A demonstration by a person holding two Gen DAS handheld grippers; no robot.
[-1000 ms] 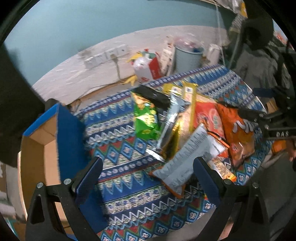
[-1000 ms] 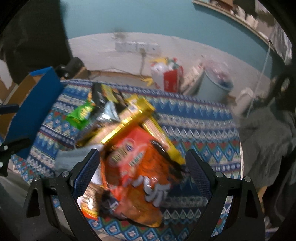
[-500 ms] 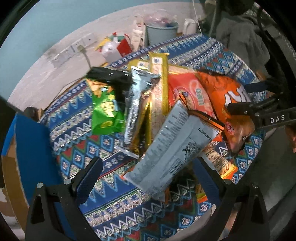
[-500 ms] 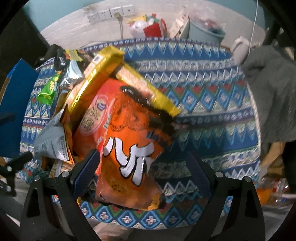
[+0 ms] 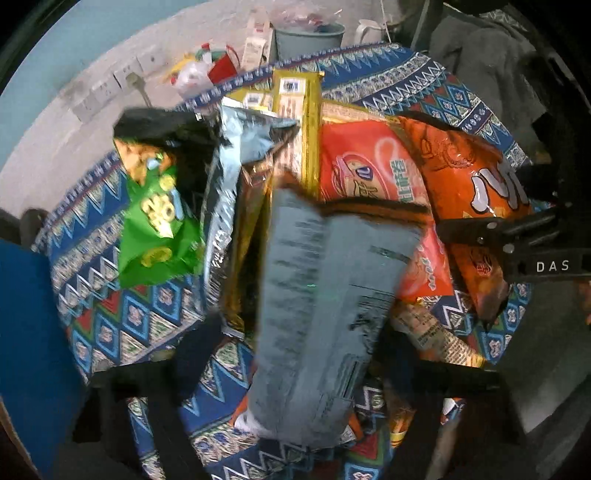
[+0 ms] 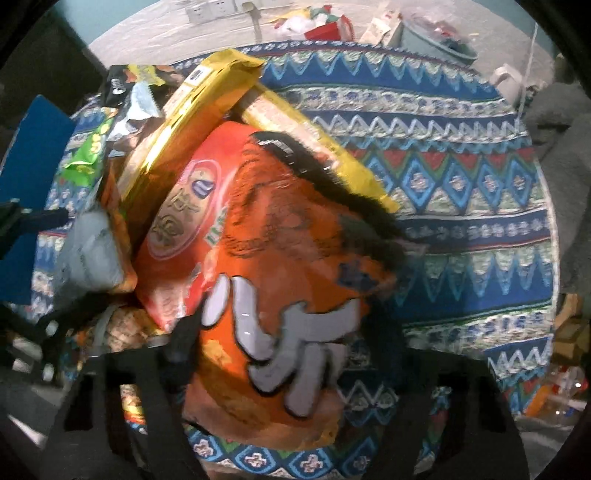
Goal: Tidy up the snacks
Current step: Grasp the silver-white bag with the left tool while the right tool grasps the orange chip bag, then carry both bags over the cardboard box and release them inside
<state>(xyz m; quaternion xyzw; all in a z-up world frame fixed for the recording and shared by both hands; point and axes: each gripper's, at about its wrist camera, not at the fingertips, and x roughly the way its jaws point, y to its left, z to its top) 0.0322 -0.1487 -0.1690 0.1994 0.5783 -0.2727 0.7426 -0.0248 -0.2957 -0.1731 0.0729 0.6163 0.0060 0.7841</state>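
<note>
Both grippers descend on the snack heap atop the patterned blue cloth (image 6: 461, 177), jaws closing: the left gripper (image 5: 295, 354) straddles a grey foil packet (image 5: 325, 295), the right gripper (image 6: 291, 354) a crinkled orange chip bag (image 6: 280, 295), apparently for simultaneous pickup.

A patterned tablecloth (image 6: 461, 177) fills mid-frame; at the top edge, a grey bin (image 5: 308, 37), wall sockets (image 6: 212, 11) and a red bag (image 6: 328, 31)
</note>
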